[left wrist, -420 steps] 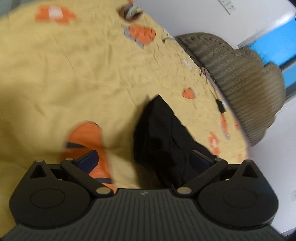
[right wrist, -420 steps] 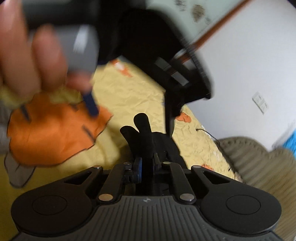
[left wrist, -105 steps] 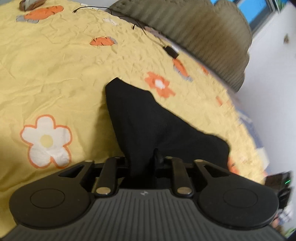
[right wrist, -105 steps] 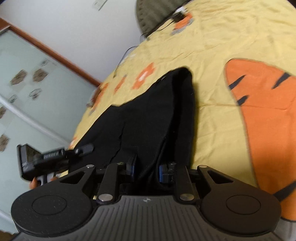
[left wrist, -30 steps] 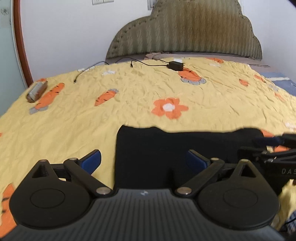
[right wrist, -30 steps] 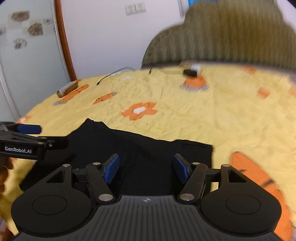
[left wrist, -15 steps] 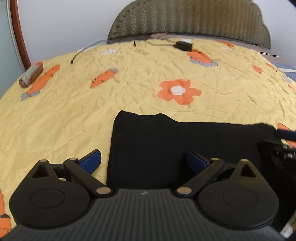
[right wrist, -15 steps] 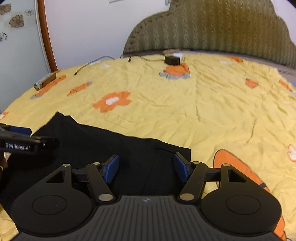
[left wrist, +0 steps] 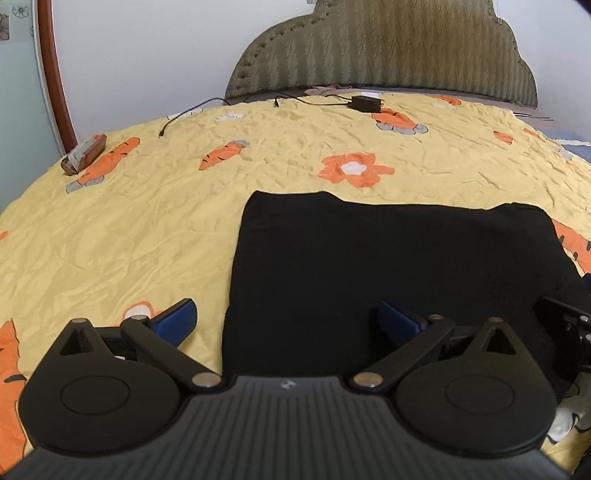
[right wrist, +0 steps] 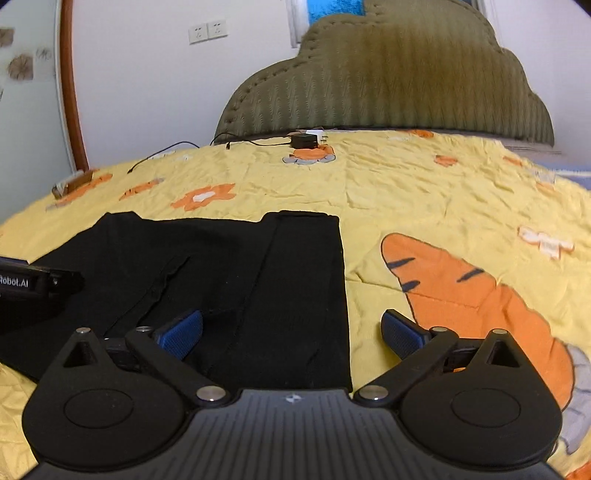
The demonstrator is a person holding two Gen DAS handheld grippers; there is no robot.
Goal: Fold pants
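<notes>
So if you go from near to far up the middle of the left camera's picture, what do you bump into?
Black pants → orange flower on the yellow sheet → black charger → green headboard.

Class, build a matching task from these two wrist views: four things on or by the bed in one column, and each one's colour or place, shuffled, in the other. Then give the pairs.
Things
1. pants
2. headboard
3. charger
4. wall sockets

Descriptions
A. olive, ribbed, at the bed's far end
B. white, high on the wall
C. black, lying flat on the yellow sheet
D. small black box with a cable, near the headboard

Pairs: 1-C, 2-A, 3-D, 4-B
</notes>
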